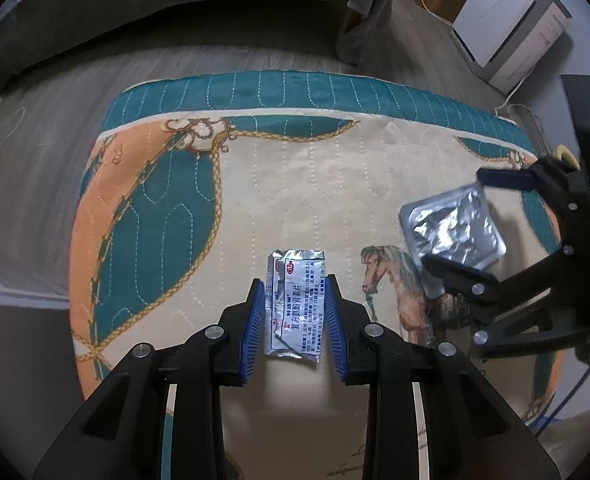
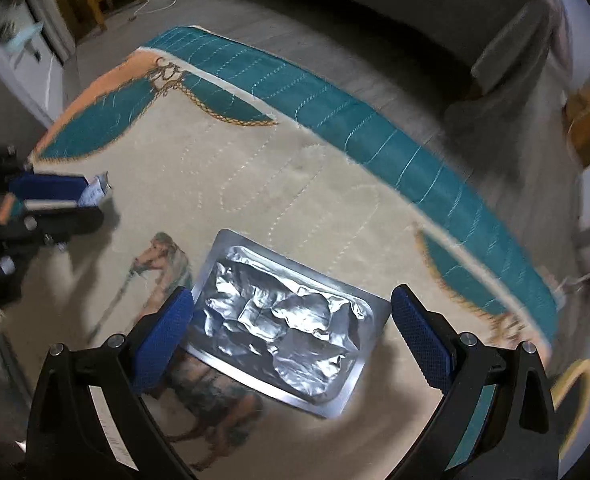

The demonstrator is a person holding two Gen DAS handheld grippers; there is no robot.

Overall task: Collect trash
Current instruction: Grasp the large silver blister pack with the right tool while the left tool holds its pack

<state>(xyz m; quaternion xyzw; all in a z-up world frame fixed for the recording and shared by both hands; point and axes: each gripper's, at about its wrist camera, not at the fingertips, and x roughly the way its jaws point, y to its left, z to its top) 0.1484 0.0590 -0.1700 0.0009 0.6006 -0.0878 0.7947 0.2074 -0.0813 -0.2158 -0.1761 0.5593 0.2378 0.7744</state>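
Pinching a small foil sachet (image 1: 295, 304) between its blue pads, the left gripper (image 1: 295, 300) stands narrow above a quilted mat (image 1: 287, 184) printed with a horse (image 1: 395, 292) and teal borders. The sachet, white-labelled with printed text, sticks out past the fingertips. Off to the right, the right gripper (image 2: 291, 336) hangs with its jaws spread wide on either side of a crumpled silver blister pack (image 2: 283, 328). The pack lies flat on the mat, partly over the horse print, and neither pad visibly touches it in the blurred right wrist view. The mat rests on a grey wooden floor (image 1: 55, 128).
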